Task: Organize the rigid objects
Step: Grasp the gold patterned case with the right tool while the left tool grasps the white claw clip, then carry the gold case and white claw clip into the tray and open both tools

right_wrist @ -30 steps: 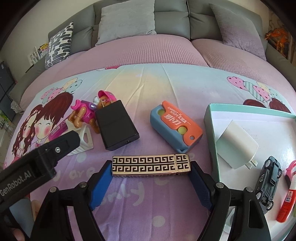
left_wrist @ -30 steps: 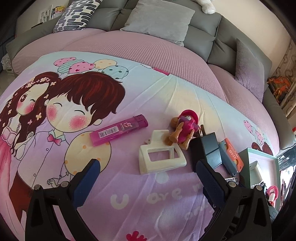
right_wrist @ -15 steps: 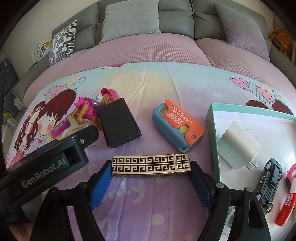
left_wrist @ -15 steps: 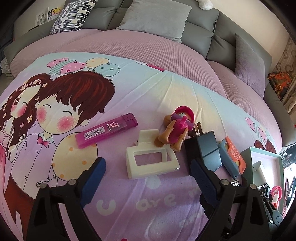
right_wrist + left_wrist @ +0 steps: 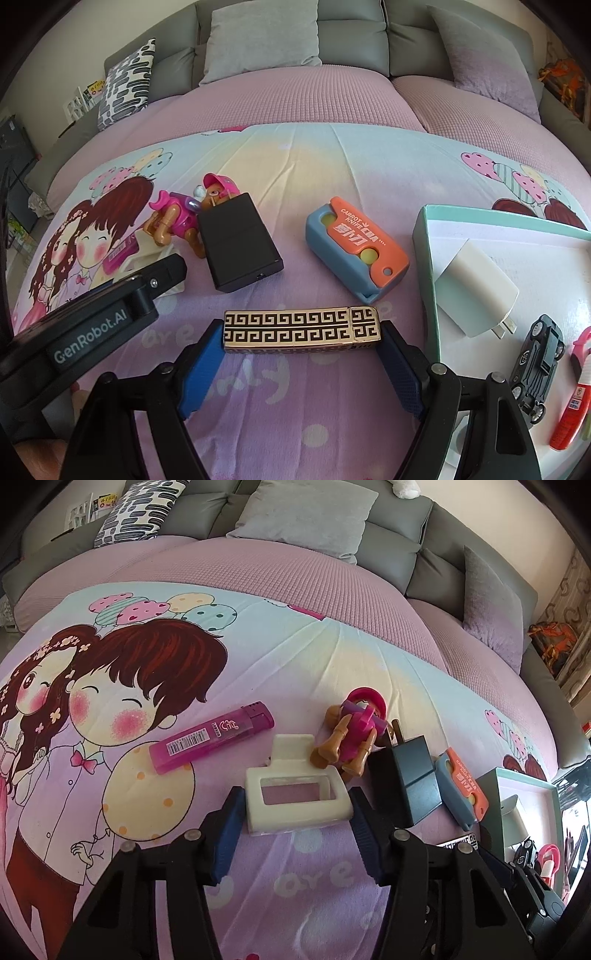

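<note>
The left gripper (image 5: 297, 821) sits at lower centre of its view with both blue pads flanking the cream plastic hair claw clip (image 5: 295, 799) — touching or just short of its 2 ends, I cannot tell which. The clip lies flat on the cartoon-print bedsheet (image 5: 351, 672). To do this well, I judge the pads should close squarely on the clip's short ends, low down, since the hollow frame could twist or pop out.

The right gripper (image 5: 301, 352), at lower centre of its own view, holds the gold-and-black patterned rectangular lighter (image 5: 301, 326) lengthwise between its pads.

Crowding the clip's upper right is the pink and tan toy pup figure (image 5: 352, 738), touching or nearly so; beside it stands the black rectangular charger block (image 5: 408, 781), then the blue and orange plastic carrot knife (image 5: 461, 788). A pink translucent lighter (image 5: 212, 736) lies to the upper left, apart. The teal-rimmed white tray (image 5: 428, 266) at right already holds a white plug adapter (image 5: 476, 291) and a black toy car (image 5: 537, 363) — likely the destination.
</note>
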{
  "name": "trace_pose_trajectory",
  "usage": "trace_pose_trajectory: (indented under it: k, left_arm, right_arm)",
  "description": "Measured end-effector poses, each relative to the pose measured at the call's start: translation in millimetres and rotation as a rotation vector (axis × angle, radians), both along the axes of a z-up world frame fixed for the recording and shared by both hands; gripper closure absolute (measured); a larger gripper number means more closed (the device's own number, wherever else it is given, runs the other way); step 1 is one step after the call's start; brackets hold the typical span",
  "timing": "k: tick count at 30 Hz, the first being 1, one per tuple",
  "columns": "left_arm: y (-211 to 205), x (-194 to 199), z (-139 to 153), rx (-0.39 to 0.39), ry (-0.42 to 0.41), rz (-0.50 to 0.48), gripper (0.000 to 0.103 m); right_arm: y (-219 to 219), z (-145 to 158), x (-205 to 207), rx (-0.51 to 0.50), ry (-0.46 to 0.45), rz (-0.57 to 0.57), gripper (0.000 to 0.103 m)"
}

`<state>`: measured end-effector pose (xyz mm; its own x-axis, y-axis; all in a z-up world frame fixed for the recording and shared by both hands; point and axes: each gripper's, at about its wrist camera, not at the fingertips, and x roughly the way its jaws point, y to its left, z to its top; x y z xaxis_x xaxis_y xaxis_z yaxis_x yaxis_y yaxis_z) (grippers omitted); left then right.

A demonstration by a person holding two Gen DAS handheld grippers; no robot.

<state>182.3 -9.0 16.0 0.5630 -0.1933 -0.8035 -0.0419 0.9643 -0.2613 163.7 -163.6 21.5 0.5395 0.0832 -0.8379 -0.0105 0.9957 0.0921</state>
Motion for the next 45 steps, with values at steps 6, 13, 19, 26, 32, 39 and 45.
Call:
trace_pose_trajectory:
  k: [6,13,19,26,32,39,45]
  left_arm:
    - [7,-6,11,0.026,-0.022,0.022,0.045]
    - [17,-17,33,0.031,-0.078,0.051,0.045]
    - [22,-34,66,0.03,-0.169,0.053,0.045]
    - [11,-44,89,0.027,-0.229,0.019,0.045]
    - [-16,-42,89,0.042,-0.214,-0.048,0.045]
    - [-57,-40,84,0.062,-0.19,-0.143,0.045]
    - [-98,-41,80,0.054,-0.178,-0.235,0.045]
  right_arm:
    - [-1,0,-1,0.009,0.005,0.002,0.02]
    - [-10,12,-4,0.033,-0.017,-0.013,0.02]
    - [-20,48,-18,0.031,-0.105,-0.038,0.02]
    - [-45,78,-30,0.009,-0.163,-0.1,0.02]
    - [-79,80,-34,-0.017,-0.159,-0.185,0.02]
    - [-127,68,-38,-0.03,-0.117,-0.303,0.02]
    - [-167,67,-48,-0.029,-0.11,-0.399,0.02]
